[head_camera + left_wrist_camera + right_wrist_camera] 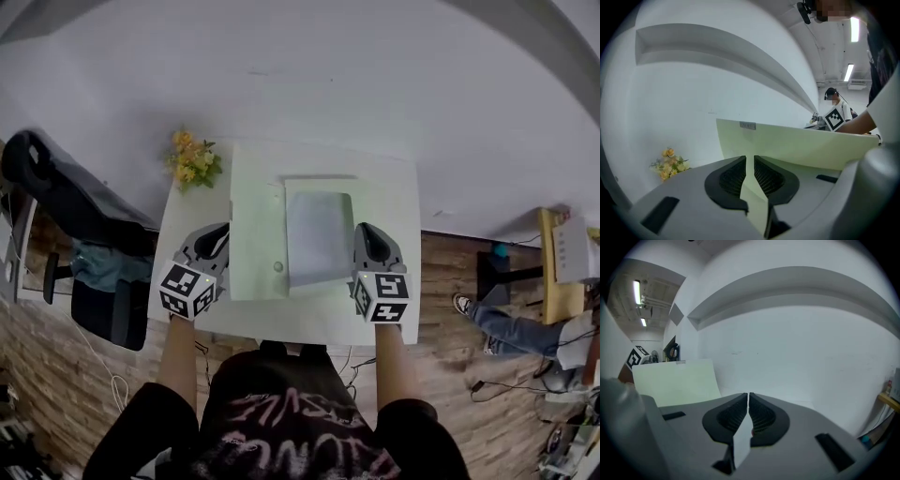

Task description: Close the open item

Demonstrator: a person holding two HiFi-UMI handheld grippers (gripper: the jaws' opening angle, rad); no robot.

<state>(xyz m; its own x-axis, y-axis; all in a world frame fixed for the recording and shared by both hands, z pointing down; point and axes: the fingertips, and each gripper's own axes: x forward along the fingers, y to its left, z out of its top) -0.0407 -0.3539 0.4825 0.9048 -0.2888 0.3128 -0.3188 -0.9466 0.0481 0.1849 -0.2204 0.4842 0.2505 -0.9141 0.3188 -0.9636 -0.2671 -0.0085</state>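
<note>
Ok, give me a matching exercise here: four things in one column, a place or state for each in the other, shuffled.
1 flowers
2 left gripper
3 right gripper
4 chair

a shut on folder's right edge
b left of the table
c table's far left corner
d shut on green cover

Pairs: 1-c, 2-d, 3-a, 4-b

A pale green folder (255,225) lies open on the white table (300,328) between the left gripper (221,234) and right gripper (368,234)

Soft, even indoor brightness, glare from ceiling tubes (848,72), strong fisheye bending, dark corners.
</note>
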